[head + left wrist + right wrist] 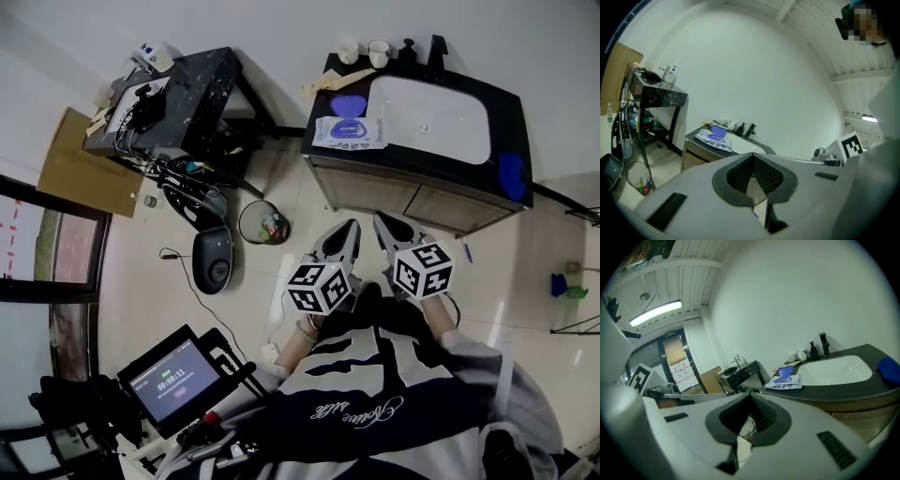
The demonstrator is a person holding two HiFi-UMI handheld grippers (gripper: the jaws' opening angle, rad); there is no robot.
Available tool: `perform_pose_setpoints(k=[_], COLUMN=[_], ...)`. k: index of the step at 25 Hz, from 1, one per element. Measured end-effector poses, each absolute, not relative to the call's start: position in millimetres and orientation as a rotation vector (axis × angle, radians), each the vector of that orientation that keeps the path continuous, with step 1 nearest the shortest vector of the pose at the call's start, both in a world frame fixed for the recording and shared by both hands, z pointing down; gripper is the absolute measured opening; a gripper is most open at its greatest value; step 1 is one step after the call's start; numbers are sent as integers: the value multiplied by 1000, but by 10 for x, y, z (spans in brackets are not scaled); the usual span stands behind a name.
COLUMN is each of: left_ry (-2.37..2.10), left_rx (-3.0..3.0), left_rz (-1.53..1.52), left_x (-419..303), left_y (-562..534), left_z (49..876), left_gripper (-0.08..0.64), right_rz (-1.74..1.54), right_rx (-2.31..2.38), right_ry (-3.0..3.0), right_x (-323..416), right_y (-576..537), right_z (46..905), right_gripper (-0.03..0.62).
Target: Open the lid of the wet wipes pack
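Nearest, at the frame's centre, the left claw (351,227) and the right claw (379,219) are hovering side by side, each pressed together on nothing and pointing toward the cabinet. In the upper middle of the frame, the wet wipes pack (352,131) is lying flat on the dark tabletop (412,161), well apart from both claws, with its purple lid (349,103) standing raised at the far edge. A white sink basin (436,117) is sitting just right of the pack, and a white cup (378,52) is standing behind it.
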State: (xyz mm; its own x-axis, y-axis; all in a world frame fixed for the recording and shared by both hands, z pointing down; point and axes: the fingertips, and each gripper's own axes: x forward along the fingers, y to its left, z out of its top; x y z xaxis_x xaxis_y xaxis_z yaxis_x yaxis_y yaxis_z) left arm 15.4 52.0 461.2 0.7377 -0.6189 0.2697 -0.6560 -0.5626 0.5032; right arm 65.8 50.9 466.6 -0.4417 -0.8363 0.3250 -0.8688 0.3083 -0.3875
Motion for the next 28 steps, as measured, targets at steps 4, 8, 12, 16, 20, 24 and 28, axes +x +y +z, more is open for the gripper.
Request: perform_pose_setpoints(k=[4,8,12,16,20,24,28], left_ry=[-969,-960,-949,-959,-959,-951,-936], left_rx=[2355,2366,2381,2369,2369,2379,2389], left_rz=[85,91,109,117,119,121,123], left_x=[144,170,144,47,-40,-33,2], left_y=[491,415,473,350,351,349,351], left_z=[4612,4601,4586,4583,4551,4563,4542], left_gripper=[-2,-2,-2,-2,-2,-2,-2], right_rz=[784,783,813,842,835,822,817], right_rx=[1599,1601,1621,1611,1600,1597,1614], right_ry=[-2519,-2521,-2524,-2517,-2525,-2526,-2521], right_x=[575,559,562,492,389,370,399], right_y=[508,440,492,378,375,391,393], right_z=[4589,4549,4554,4575,4519,4526,4502], right_gripper=[-2,-2,-2,-2,-2,-2,-2])
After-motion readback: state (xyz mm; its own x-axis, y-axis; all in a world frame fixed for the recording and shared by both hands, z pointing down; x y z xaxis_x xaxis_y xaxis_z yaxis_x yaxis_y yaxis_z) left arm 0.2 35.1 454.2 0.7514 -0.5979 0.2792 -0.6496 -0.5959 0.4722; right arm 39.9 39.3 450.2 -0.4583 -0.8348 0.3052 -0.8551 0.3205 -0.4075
